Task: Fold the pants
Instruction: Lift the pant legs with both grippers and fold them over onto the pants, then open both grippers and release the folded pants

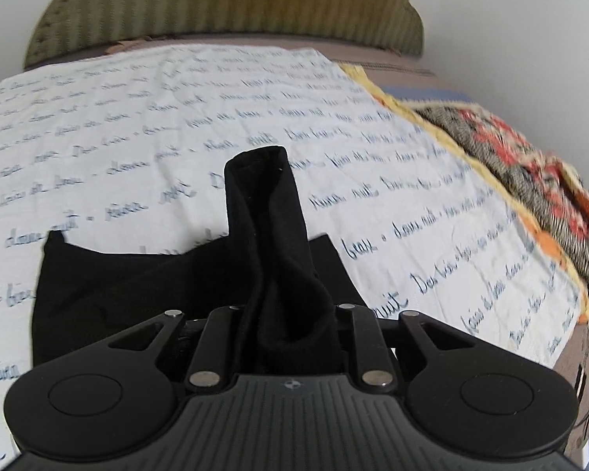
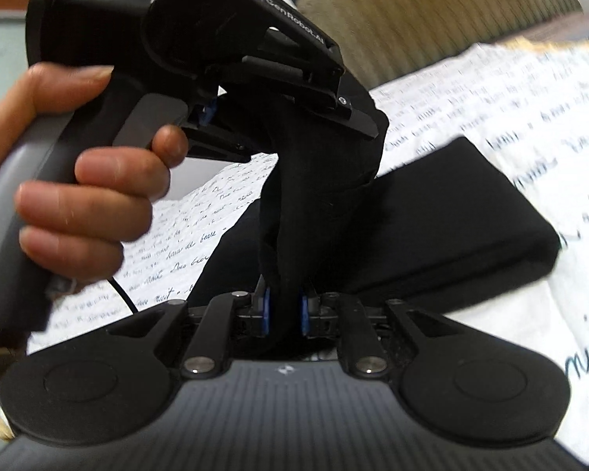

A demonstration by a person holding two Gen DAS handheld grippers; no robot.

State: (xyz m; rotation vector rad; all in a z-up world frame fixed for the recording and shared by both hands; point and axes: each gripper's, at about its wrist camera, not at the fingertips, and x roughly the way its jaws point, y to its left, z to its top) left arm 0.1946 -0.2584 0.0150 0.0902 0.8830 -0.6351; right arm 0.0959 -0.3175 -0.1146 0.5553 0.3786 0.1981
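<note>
The black pants [image 1: 184, 286] lie on the bed, on a white sheet [image 1: 137, 125] with blue writing, near the bed's front edge. Part of them is already folded into a thick flat block [image 2: 463, 219]. One end of the cloth is lifted up off the bed.

The left hand-held gripper [image 1: 290, 325] is nearly closed and pinches a bunch of black cloth that sticks up in front of it. The right hand-held gripper [image 2: 286, 312] is also narrow, and its blue pads [image 2: 305, 314] squeeze the same cloth from both sides. A hand [image 2: 86, 180] holds the left tool just above the cloth, so the two grips sit very close together.

This looks like the step of carrying the lifted end over to lay it down on the folded part. To do it well, keep both grips tight and level with each other, so the edge stays straight. Move both hands together, slowly. Lower the cloth so its edge lines up with the block below. Let go only when it lies flat, or it may bunch up.
</note>
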